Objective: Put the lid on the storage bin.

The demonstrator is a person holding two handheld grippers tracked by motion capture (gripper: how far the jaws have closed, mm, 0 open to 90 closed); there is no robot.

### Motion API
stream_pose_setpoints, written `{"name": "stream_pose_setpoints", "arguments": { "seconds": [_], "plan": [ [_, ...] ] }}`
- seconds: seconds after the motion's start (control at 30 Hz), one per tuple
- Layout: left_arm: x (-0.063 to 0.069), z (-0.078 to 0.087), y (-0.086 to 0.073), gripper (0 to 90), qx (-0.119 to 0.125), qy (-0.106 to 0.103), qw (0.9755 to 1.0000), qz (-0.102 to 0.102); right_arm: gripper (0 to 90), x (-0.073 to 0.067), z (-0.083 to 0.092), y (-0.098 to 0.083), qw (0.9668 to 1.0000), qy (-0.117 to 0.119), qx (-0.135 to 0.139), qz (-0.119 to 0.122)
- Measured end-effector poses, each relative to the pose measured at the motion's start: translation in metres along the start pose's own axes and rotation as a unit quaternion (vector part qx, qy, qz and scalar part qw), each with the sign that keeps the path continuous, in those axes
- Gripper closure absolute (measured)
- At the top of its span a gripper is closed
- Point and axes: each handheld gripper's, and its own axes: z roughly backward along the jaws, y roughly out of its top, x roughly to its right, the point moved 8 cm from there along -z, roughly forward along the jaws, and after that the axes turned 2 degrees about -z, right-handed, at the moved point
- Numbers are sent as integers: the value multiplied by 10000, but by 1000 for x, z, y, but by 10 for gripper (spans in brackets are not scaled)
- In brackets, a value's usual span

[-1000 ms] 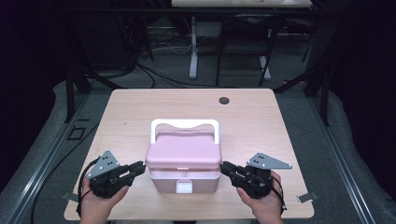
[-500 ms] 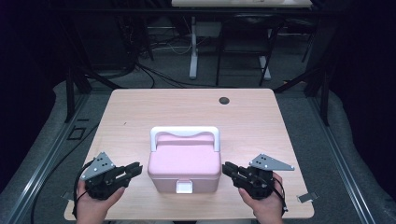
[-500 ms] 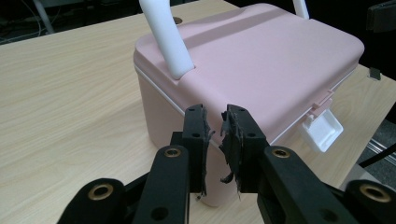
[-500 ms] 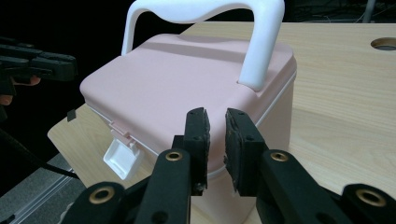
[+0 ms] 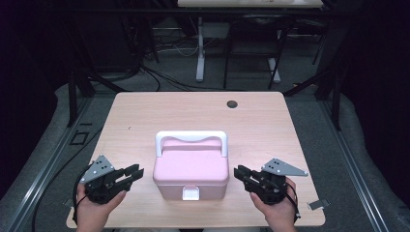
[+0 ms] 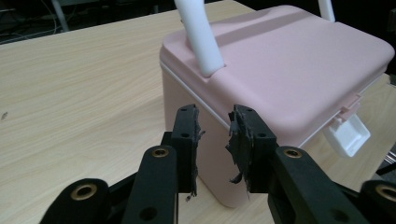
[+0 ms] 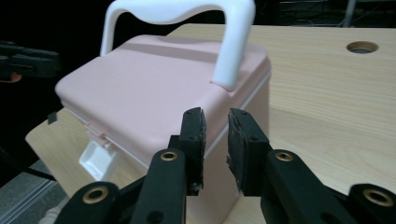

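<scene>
Left gripper: the left gripper (image 5: 129, 174) sits just beside the pink box's left wall, apart from it; its jaws have just been opening, a narrow gap stands between the pads (image 6: 187, 140) and nothing is in it.
Right gripper: the right gripper (image 5: 241, 174) sits just beside the box's right wall, also apart; its jaws have just been opening slightly, the gap is narrow and empty.
Pink box: the pink box (image 5: 191, 169) stands upright near the front edge of the table, between the 2 grippers, lid down.
Handle: the white handle (image 5: 191, 137) stands raised over the back of the lid, its 2 legs set into the lid's sides.
Latch: the white latch (image 5: 190, 194) hangs at the middle of the front wall and looks fastened.
Handling: hard, smooth plastic, likely stiff, light and a little slippery; contents cannot be told.
Where to hold: probably the handle for lifting, the latch tab for opening; the side walls look too wide for these jaws.
Surface: the table (image 5: 145, 116) is pale wood, flat, with 1 round cable hole (image 5: 232, 104) near the back.
Room: dark, with black frame legs and cables on a grey floor behind the table.
</scene>
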Motion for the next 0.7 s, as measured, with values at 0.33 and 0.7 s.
{"name": "stream_pose_setpoints", "arguments": {
  "seconds": [0.33,0.7],
  "plan": [
    [-22,5,-3,610,139,217,9995,163,682,23,-4,-6,9993,-341,117,-132],
    [-41,-3,-16,521,105,352,9990,262,561,37,-8,-11,9978,-629,217,-56]
  ]
}}
